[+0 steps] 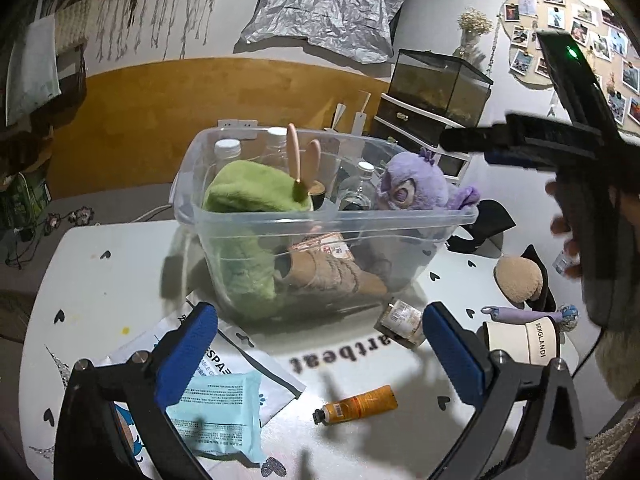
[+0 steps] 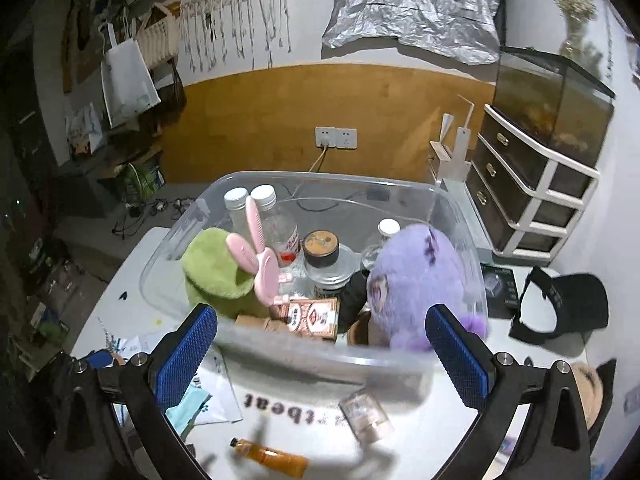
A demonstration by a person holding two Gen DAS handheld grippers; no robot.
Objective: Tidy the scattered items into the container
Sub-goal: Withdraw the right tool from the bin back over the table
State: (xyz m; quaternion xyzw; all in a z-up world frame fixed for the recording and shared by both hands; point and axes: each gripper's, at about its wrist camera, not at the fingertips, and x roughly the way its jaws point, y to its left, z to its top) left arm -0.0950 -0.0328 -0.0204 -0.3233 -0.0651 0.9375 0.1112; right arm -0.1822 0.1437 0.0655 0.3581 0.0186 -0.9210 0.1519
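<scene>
Both sets of jaws stand wide apart with nothing between the blue pads. Left gripper [image 1: 320, 352] hovers low over the white table [image 1: 104, 280], pointing at the near wall of the clear plastic container [image 1: 320, 220]. Right gripper [image 2: 320, 344] sits higher, looking down over the container's [image 2: 320, 178] near rim. Inside the bin: green plush [image 1: 248, 196] at left, purple plush [image 1: 416, 184] at right leaning on the rim, a pink comb [image 2: 256, 248] standing upright against the green plush, several clear bottles with white caps [image 2: 264, 196] along the far wall, a dark-lidded jar [image 2: 320, 246] in the middle, a patterned card box [image 2: 314, 314] and a tan shoe [image 1: 332, 276] on the bottom. Scattered items on the table, outside the bin: orange tube [image 1: 360, 404] lying on its side near the front edge; small labelled bottle [image 1: 402, 322] on its side just beside the bin's near right corner; light-blue wipes packet [image 1: 224, 412] resting on a white mailer bag [image 1: 240, 360] under the left finger; cream cylinder [image 1: 524, 340] lettered "MENGLANDI" at right; purple stick-shaped item [image 1: 520, 314] just behind it; tan round plush [image 1: 518, 280] on dark fabric; black cap [image 2: 560, 304] right of the bin. From the left camera the right gripper's body appears blurred at upper right, held by a hand [image 1: 568, 232].
</scene>
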